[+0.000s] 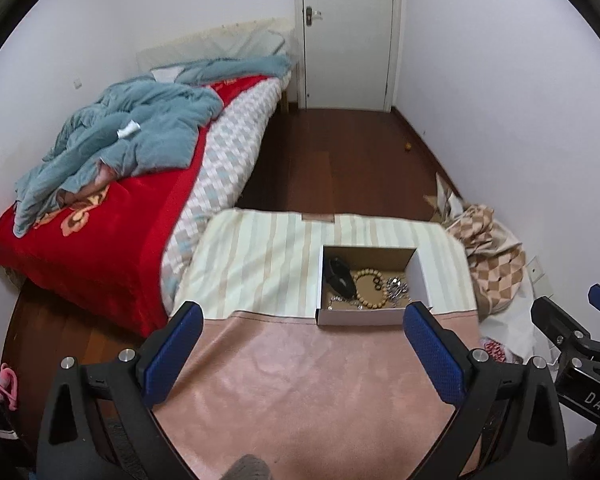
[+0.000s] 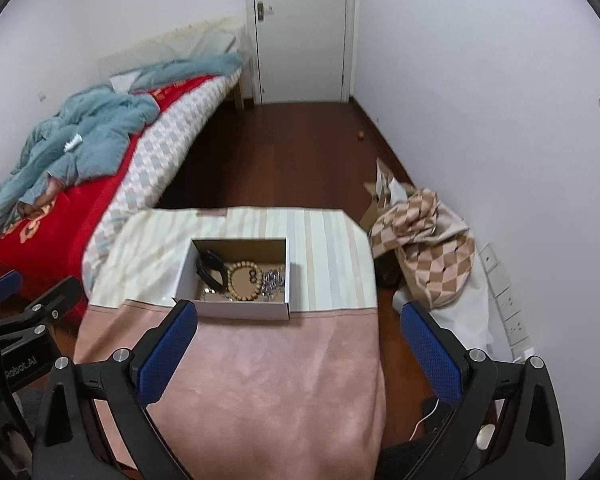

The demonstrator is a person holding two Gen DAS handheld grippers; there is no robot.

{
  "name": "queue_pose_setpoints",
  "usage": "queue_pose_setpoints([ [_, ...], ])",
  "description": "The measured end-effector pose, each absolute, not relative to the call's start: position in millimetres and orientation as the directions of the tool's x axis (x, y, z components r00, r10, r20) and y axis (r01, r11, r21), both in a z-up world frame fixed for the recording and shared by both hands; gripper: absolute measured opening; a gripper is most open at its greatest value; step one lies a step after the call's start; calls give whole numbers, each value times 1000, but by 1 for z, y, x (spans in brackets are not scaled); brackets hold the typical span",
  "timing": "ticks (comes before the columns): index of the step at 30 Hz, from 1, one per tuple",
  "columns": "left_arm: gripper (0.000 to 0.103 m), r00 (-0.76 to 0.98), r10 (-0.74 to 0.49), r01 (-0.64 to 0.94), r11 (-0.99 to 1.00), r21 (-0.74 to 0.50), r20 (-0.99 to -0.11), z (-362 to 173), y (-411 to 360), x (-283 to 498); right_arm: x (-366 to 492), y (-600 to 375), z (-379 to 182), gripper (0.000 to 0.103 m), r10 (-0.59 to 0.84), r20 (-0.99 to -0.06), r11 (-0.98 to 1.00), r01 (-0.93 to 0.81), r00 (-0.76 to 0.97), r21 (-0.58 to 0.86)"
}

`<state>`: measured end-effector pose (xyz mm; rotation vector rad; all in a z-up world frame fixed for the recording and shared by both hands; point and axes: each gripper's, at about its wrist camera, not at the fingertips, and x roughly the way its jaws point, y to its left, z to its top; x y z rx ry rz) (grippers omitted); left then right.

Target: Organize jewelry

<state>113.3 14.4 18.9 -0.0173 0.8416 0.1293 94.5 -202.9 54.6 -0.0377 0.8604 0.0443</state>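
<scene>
Both grippers, left gripper (image 1: 300, 344) and right gripper (image 2: 300, 344), hung wide apart and empty. The jewelry sat in the cardboard box (image 1: 364, 316) mid-frame; I'd pinch the bead bracelet (image 1: 370, 290) first, slowly.

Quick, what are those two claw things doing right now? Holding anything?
Left gripper: open, holding nothing, above the pink cloth in front of the box.
Right gripper: open, holding nothing.
</scene>
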Motion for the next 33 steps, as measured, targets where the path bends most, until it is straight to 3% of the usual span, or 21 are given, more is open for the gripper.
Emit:
queue_pose_setpoints([
  [15, 102, 697, 81, -109, 994, 6, -713, 73, 8, 60, 37, -208, 133, 103, 41, -671, 997, -79, 740, -25],
  [33, 102, 654, 137, -170, 985, 32, -744, 69, 3, 79, 57, -212, 125, 103, 21, -705, 996, -73, 708, -44],
])
